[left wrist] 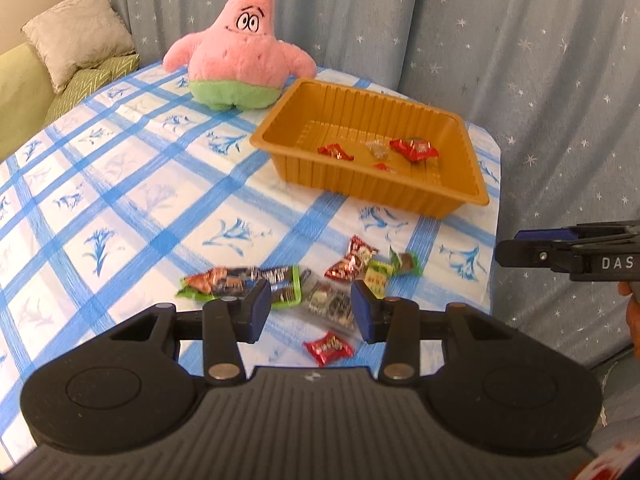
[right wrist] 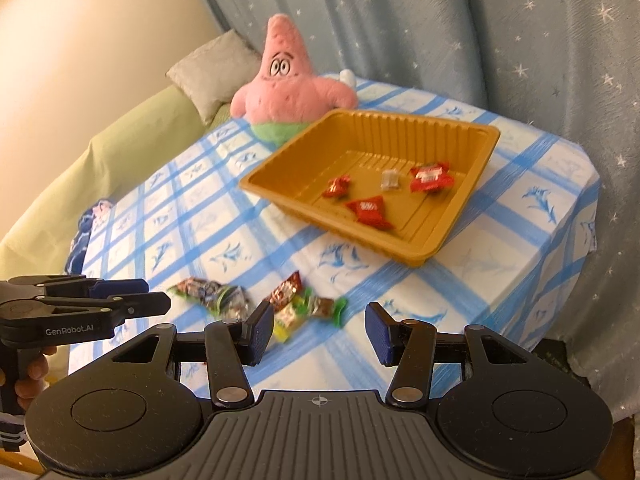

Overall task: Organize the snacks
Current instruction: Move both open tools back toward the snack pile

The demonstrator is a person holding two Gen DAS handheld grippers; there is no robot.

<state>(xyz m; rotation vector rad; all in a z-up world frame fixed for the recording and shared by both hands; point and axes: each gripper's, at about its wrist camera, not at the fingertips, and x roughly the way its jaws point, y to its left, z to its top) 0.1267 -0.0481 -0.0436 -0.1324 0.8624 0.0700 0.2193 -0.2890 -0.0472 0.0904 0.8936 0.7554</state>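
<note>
Both grippers hang spread and empty over the near edge of my table. My left gripper (left wrist: 306,312) tilts steeply down, blue ribbed pads apart, with the loose snack pile (left wrist: 296,284) showing in the gap beneath them; nothing is pinched. My right gripper (right wrist: 319,332) sits just beside it, angled down too, pads parted over bare cloth at the pile's edge. In the right wrist view a hand (right wrist: 28,376) curls round the left tool's black handle.

Loose on the tablecloth (left wrist: 120,184), a soft white weave with blue checks and flower prints: crinkly foil wrappers in green, red and clear film, bunched close together, plus one red candy (left wrist: 329,347) nearest me, lying apart.

Farther back, the tray (right wrist: 280,200) is a ribbed, thin-walled mustard plastic rectangle. Inside it lie three red wrapped sweets and one clear one, well apart on the flat floor.

Beyond, touching the tray's far corner in my view, sits a fuzzy pink star plush (left wrist: 240,44) with green shorts.
</note>
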